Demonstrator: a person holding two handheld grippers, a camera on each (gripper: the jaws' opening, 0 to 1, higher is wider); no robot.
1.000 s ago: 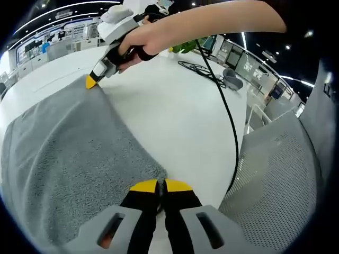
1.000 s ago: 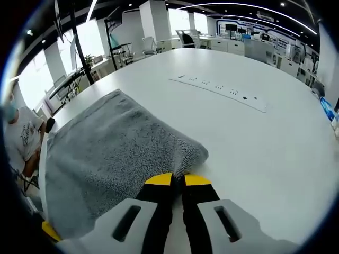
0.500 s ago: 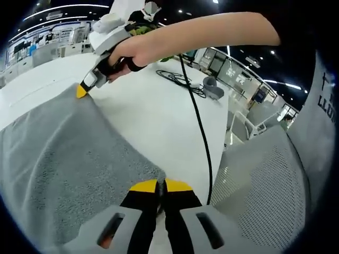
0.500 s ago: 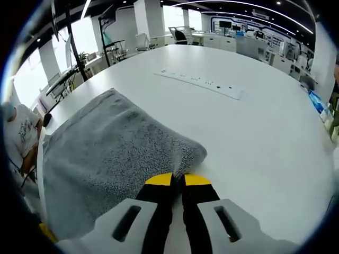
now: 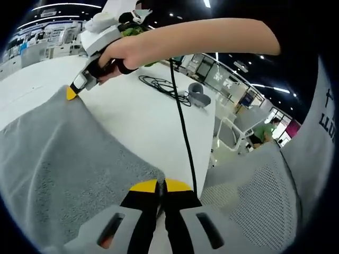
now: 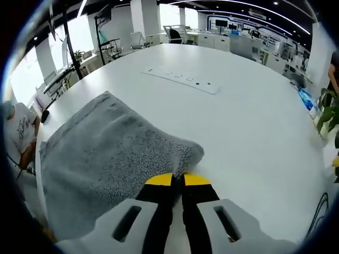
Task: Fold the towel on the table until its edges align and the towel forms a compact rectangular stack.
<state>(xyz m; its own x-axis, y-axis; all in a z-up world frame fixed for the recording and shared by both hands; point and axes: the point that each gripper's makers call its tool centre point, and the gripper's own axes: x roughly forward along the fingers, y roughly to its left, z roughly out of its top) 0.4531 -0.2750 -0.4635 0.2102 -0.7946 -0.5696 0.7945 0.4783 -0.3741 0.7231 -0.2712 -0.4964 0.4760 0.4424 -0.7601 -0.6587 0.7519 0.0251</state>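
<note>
Where the grey towel (image 5: 69,159) lies on the white worktop (image 5: 143,114), each claw grips one corner: the left claw (image 5: 160,186) is closed on the near corner in the left gripper view, and the right claw (image 6: 178,180) is pinched on another corner in the right gripper view. Seen from the left, the right claw (image 5: 71,93), held in a hand (image 5: 114,55), clamps the far corner, the towel edge running straight between the two. Terry pile shows, a fold rounding near the right claw. Bare worktop (image 6: 254,127) extends beyond the towel (image 6: 106,153). A black cable (image 5: 180,116) crosses the worktop past a mesh chair back (image 5: 249,201). A power strip (image 6: 180,80) lies farther off. Towel edges toward the view margins are cut off.
</note>
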